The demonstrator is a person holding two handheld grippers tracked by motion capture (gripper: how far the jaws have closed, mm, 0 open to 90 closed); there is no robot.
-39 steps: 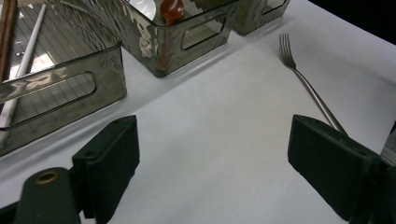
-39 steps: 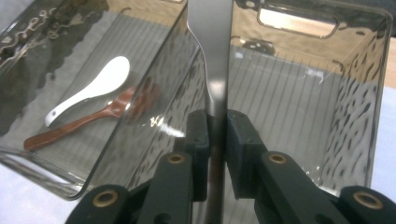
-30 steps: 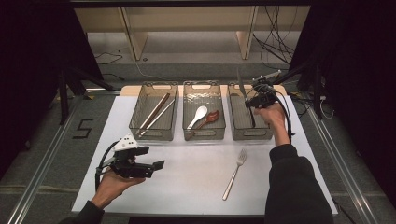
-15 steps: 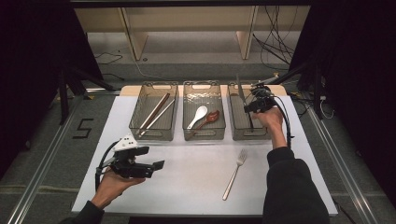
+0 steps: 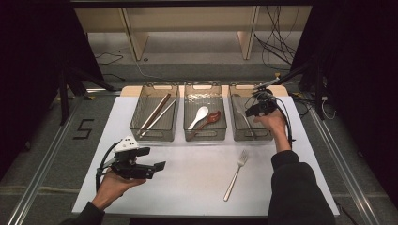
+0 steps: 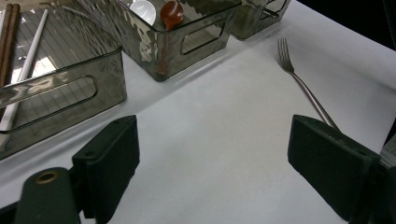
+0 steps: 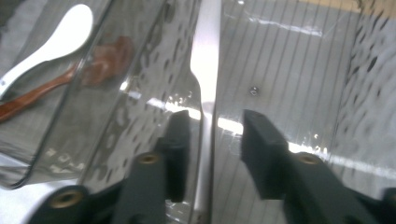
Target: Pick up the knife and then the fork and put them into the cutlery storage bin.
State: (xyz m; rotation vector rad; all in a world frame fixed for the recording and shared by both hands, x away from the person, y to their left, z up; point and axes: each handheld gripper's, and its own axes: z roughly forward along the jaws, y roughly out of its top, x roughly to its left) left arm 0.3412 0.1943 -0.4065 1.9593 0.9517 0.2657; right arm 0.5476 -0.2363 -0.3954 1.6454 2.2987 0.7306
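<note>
My right gripper (image 5: 252, 111) hangs over the right clear bin (image 5: 251, 136). Its jaws have just been opening, and a silver utensil (image 7: 206, 56) lies between them on the bin's floor. In the right gripper view (image 7: 212, 122) the right pad stands clear of the handle and the left pad is close beside it. A silver fork (image 5: 236, 173) lies on the white table (image 5: 197, 192) in front of that bin. My left gripper (image 5: 153, 158) is held open and empty over the table's front left, and the left gripper view (image 6: 212, 149) looks toward the fork (image 6: 303, 86).
The left bin (image 5: 155, 134) holds chopsticks (image 5: 155, 112). The middle bin (image 5: 205, 136) holds a white spoon (image 5: 199, 116) and a brown spoon (image 5: 211, 118). Cables trail on the floor behind the table.
The right gripper has shifted slightly left over the right bin and its jaws have parted. The silver utensil has gone from tilted up in the grip to lying in the bin. The left hand stayed still.
</note>
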